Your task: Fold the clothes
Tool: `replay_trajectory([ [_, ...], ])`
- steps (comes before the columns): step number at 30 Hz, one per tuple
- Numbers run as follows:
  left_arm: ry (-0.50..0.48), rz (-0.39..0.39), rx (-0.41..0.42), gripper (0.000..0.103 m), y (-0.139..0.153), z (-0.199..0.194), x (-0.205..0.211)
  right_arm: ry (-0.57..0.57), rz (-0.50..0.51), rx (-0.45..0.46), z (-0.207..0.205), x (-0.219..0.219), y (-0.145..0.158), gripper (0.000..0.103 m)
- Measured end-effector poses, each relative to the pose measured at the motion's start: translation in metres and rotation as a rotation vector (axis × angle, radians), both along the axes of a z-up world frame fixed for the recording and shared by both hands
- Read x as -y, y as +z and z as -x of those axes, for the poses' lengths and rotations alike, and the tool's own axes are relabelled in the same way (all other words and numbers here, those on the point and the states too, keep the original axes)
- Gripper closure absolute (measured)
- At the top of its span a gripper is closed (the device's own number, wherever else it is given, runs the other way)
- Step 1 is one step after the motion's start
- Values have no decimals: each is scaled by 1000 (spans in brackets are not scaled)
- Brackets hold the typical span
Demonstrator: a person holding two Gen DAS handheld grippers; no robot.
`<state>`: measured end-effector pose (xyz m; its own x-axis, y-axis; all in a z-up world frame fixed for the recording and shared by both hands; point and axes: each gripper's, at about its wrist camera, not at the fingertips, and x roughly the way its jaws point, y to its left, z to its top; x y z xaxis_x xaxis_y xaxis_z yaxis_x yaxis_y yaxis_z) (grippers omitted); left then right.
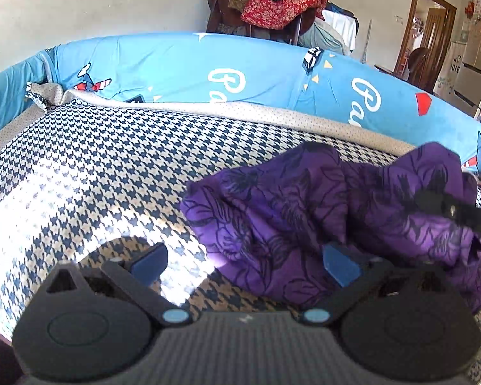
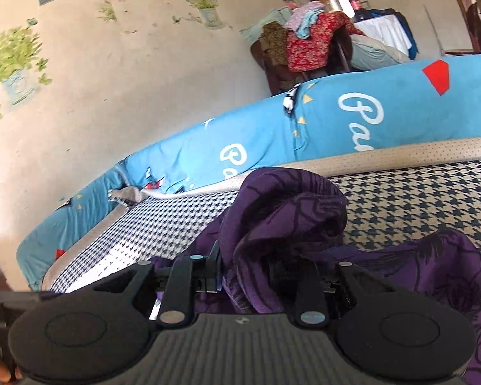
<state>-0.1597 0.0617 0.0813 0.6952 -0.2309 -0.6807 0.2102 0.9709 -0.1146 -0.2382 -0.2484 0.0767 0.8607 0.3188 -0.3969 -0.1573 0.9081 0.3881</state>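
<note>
A purple garment with a dark flower print (image 1: 288,199) lies bunched on the houndstooth bed sheet (image 1: 96,147). My left gripper (image 1: 245,264) hovers open over the sheet at the garment's left edge. Its right blue pad (image 1: 340,266) stands in front of the cloth, and mostly bare sheet shows between the pads. My right gripper (image 2: 250,272) is shut on a raised fold of the purple garment (image 2: 288,205), lifting it off the sheet (image 2: 417,199). In the left wrist view one of the right gripper's black fingers (image 1: 439,205) reaches into the cloth from the right.
A blue padded rail with white lettering (image 1: 176,64) (image 2: 266,134) runs along the bed's far side. Behind it a chair piled with clothes (image 1: 272,3) (image 2: 308,41) stands by the wall. A doorway (image 1: 429,29) and a fridge (image 1: 477,64) are at the far right.
</note>
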Motion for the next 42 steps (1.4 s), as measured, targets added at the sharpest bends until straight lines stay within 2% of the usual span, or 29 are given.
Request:
replay_trajectory([
  [8, 32, 34, 28, 0, 17, 0, -7, 205, 81, -18, 40, -55, -13, 78],
  [16, -11, 37, 45, 0, 22, 7, 5, 427, 179, -64, 75, -108, -36, 80],
  [19, -39, 27, 41, 0, 19, 10, 11, 512, 231, -90, 85, -131, -48, 80],
  [22, -38, -8, 4, 0, 2, 9, 17, 564, 283, -104, 91, -146, -59, 80],
  [26, 13, -42, -85, 0, -28, 0, 9, 584, 289, -119, 90, -146, -63, 78],
  [31, 92, -26, -180, 0, -55, -11, -12, 611, 259, -93, 88, -131, -53, 75],
  [33, 116, -56, -196, 0, -61, -13, -16, 611, 236, -77, 86, -123, -47, 75],
  [39, 154, -77, -231, 0, -73, -15, -27, 602, 183, -32, 91, -101, -29, 73],
  [42, 174, -87, -246, 0, -79, -15, -32, 601, 134, -1, 91, -90, -16, 68],
])
